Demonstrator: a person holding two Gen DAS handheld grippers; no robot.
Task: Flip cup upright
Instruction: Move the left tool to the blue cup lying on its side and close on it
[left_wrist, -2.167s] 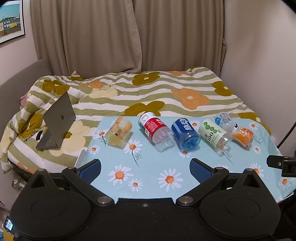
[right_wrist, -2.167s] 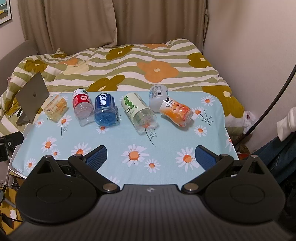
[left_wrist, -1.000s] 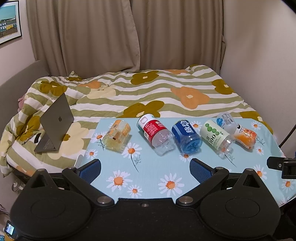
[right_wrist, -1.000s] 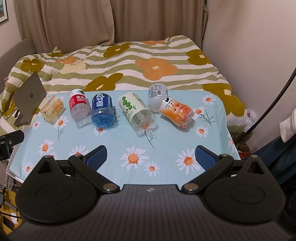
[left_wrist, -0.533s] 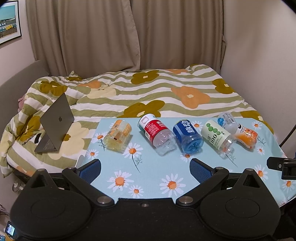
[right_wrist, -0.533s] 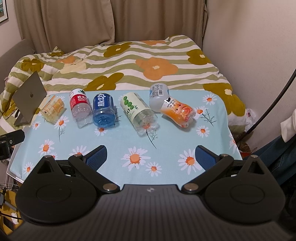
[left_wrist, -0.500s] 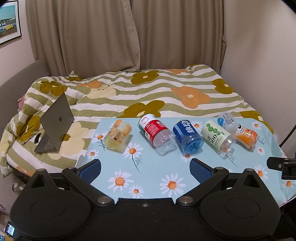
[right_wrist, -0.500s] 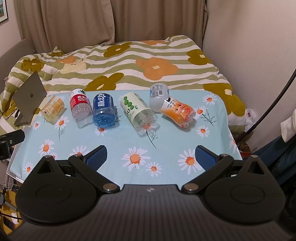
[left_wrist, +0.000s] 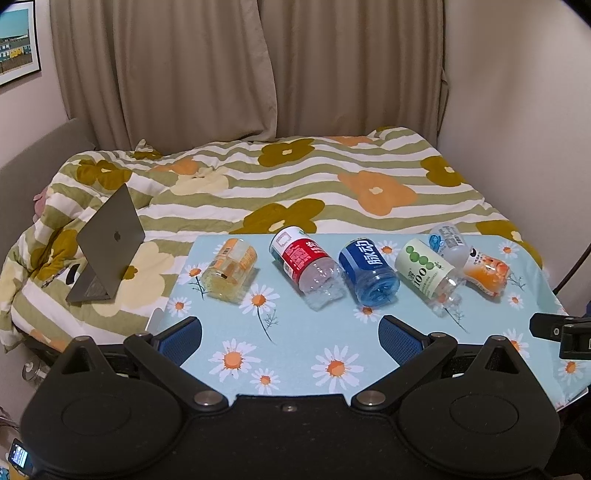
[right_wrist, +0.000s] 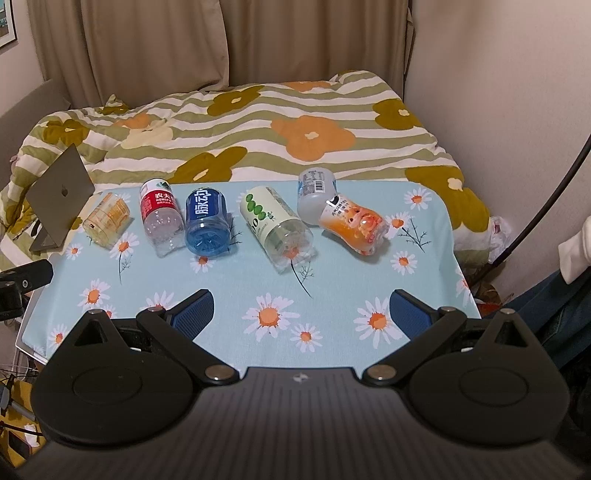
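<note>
Several cut-bottle cups lie on their sides in a row on the daisy tablecloth (left_wrist: 295, 354): a yellow one (left_wrist: 231, 269) (right_wrist: 107, 218), a red-label one (left_wrist: 308, 267) (right_wrist: 160, 214), a blue one (left_wrist: 367, 271) (right_wrist: 207, 221), a green-dot one (left_wrist: 428, 273) (right_wrist: 275, 221), a grey one (left_wrist: 447, 242) (right_wrist: 316, 194) and an orange one (left_wrist: 485, 271) (right_wrist: 354, 223). My left gripper (left_wrist: 290, 334) is open and empty at the table's near edge. My right gripper (right_wrist: 301, 310) is open and empty too.
A bed with a flowered, striped duvet (left_wrist: 295, 184) lies behind the table. An open laptop (left_wrist: 107, 243) (right_wrist: 59, 199) stands on it at left. A wall is close on the right. A black cable (right_wrist: 546, 195) hangs at far right.
Both grippers have drifted slightly, so the cups have shifted a little in view. The cups have not moved on the table. Both jaws stay open.
</note>
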